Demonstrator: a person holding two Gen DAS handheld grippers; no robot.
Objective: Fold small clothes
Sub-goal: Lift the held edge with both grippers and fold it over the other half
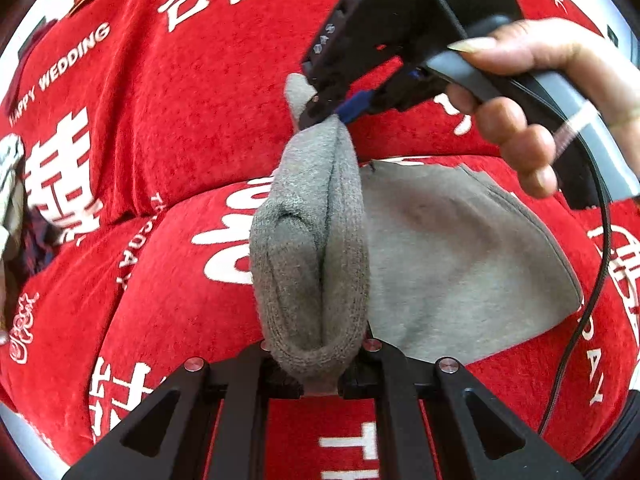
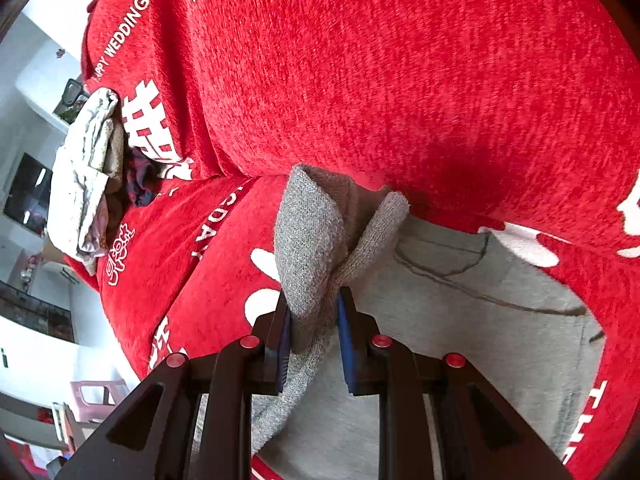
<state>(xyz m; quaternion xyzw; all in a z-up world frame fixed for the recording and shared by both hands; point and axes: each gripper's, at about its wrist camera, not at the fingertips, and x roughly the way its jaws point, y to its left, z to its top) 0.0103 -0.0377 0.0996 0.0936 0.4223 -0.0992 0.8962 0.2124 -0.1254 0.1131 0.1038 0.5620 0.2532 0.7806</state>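
Note:
A small grey garment (image 1: 452,256) lies on a red sofa cover (image 1: 172,112). Its ribbed waistband (image 1: 312,248) is lifted and stretched between the two grippers. My left gripper (image 1: 320,380) is shut on the near end of the band. My right gripper (image 1: 326,114), held by a hand, is shut on the far end. In the right wrist view the right gripper (image 2: 314,312) pinches the grey ribbed band (image 2: 312,240), and the flat grey garment (image 2: 472,320) with a stitched pocket lies to the right.
A pile of pale and dark clothes (image 2: 92,172) sits at the sofa's left end; it also shows at the left edge of the left wrist view (image 1: 16,208). A cable (image 1: 600,260) hangs from the right gripper. A room with furniture (image 2: 36,300) lies beyond the sofa.

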